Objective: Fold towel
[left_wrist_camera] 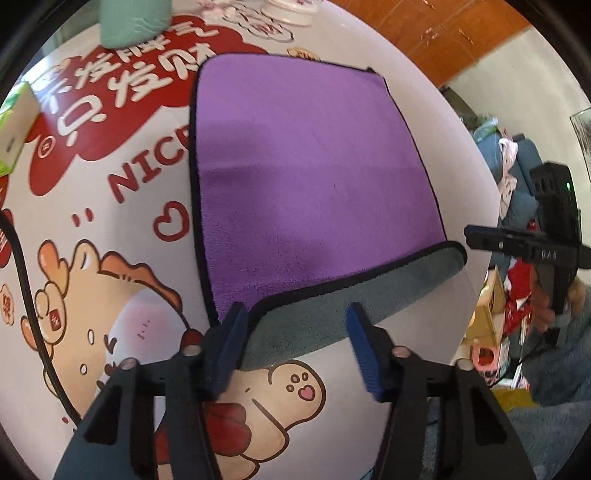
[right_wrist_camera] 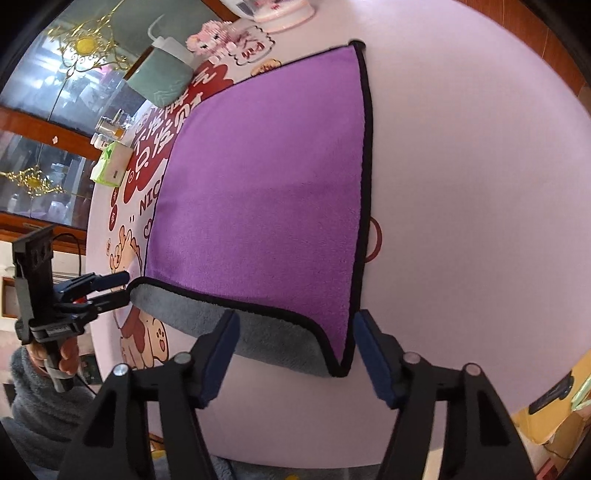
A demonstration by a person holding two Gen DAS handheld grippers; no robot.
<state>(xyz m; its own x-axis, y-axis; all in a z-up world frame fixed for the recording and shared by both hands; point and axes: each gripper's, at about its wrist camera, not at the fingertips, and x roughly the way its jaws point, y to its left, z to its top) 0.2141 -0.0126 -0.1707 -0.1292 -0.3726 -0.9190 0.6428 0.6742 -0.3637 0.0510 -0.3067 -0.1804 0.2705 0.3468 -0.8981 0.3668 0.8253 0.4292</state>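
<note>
Towel (left_wrist_camera: 314, 177): purple face up, black piping, spread flat on the round table (right_wrist_camera: 480, 221). Near edge hangs over the table rim, its grey underside (left_wrist_camera: 332, 314) showing as a turned-over strip along that edge. Same towel in the right wrist view (right_wrist_camera: 266, 192), grey strip (right_wrist_camera: 251, 339) toward the camera, near right corner folded to a point at the rim.

Left gripper (left_wrist_camera: 295, 347): blue-padded fingers well apart, straddling the near left part of the grey strip. Left pad (left_wrist_camera: 229, 350) touches or just overlaps the towel's edge; right pad clear of it. Nothing clamped. From the right wrist view the same gripper (right_wrist_camera: 122, 288) sits at the towel's left corner, fingers parted, tips just beside the cloth.

Right gripper (right_wrist_camera: 291, 350): fingers apart, one on either side of the near right corner, not closed on it. In the left wrist view it (left_wrist_camera: 476, 236) shows just beside the towel's right corner, seen side-on.

Table cover: white with red Chinese lettering, "NICE", hearts and a cartoon animal (left_wrist_camera: 110, 295). Far side: green pouch (left_wrist_camera: 133, 22), small green-and-white box (left_wrist_camera: 14, 133), white round dish (left_wrist_camera: 291, 11). Black cable (left_wrist_camera: 22, 280) along the left rim.
</note>
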